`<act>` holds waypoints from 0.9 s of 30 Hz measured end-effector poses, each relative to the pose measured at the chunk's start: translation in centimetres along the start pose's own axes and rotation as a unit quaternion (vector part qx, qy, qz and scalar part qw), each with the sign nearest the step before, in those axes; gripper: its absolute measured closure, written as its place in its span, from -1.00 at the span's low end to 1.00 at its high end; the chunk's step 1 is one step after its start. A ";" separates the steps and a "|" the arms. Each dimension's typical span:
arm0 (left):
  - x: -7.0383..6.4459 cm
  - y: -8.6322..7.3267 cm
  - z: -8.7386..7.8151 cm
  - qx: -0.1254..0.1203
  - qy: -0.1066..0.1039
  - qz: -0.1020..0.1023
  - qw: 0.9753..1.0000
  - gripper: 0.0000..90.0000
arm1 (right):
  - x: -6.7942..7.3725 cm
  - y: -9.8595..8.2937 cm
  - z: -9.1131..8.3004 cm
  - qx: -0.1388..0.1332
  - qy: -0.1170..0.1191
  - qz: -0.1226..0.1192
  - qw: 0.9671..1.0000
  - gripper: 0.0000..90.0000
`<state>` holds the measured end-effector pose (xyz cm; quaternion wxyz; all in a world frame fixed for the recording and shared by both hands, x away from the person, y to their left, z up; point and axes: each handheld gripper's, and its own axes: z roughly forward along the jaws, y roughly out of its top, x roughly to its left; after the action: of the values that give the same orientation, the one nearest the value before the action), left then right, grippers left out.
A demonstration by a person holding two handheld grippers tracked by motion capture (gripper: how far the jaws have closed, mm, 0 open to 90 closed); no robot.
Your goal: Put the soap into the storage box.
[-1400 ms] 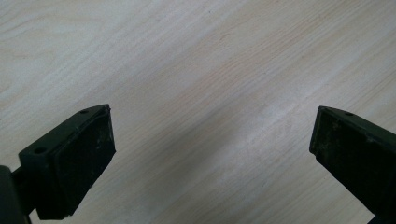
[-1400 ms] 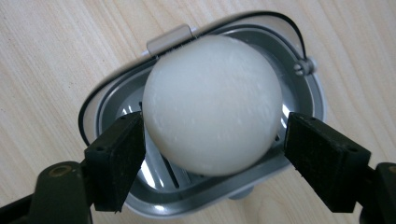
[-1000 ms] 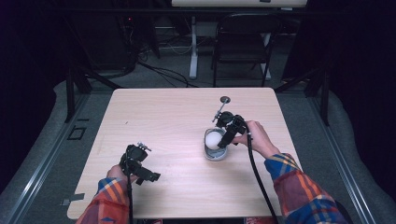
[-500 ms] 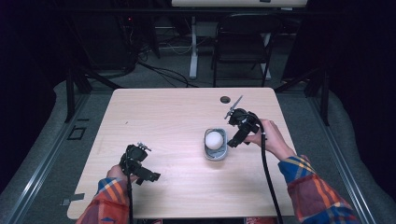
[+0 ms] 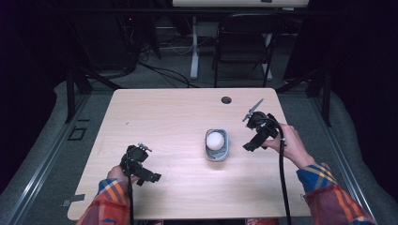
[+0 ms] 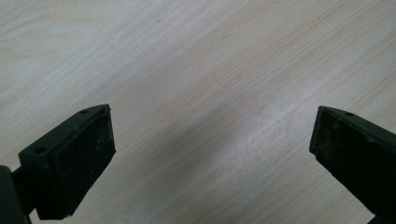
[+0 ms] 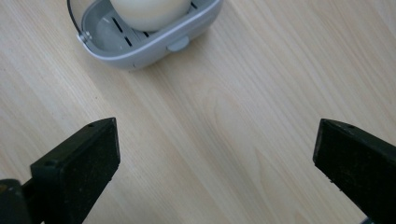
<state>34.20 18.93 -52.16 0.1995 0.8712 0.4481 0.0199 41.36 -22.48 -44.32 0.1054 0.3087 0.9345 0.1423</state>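
Dark room all around, with cables on the floor and a black folding chair [image 5: 244, 40] past the far edge at 12 o'clock. My light wood table [image 5: 178, 122] is pretty bare, apart from a small round hole [image 5: 226, 100] near the far edge. Sitting a bit right of centre is a grey egg holder [image 5: 218, 146] with a white egg [image 5: 215, 139] in it. My right gripper [image 5: 250, 144] hangs just beside it at 3 o'clock, not touching, jaws spread wide with nothing between them. Through the right gripper view, the holder sits up at 11 o'clock. My left gripper [image 5: 149, 177] is well apart at 8 o'clock from the holder, also wide open over bare wood.
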 end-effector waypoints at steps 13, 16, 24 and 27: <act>0.0 0.0 0.0 0.000 0.000 0.000 1.000 -1.00 | -1.3 -4.4 -0.8 -0.001 -0.010 0.049 0.999 -0.99; 0.0 0.0 0.0 0.000 0.000 0.000 1.000 -1.00 | -1.6 -5.4 -0.8 0.007 -0.010 0.057 0.998 -0.99; 0.0 0.0 0.0 0.000 -0.001 -0.003 1.000 -1.00 | -1.7 -8.5 0.1 0.012 -0.006 0.089 0.996 -0.99; 0.0 0.0 0.0 0.000 -0.001 -0.003 1.000 -1.00 | -1.5 -9.4 0.8 0.018 -0.004 0.087 0.996 -0.99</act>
<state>34.22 18.93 -52.18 0.1998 0.8699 0.4506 0.0186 37.62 -30.45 -48.01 0.0909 0.3916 0.9060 0.1326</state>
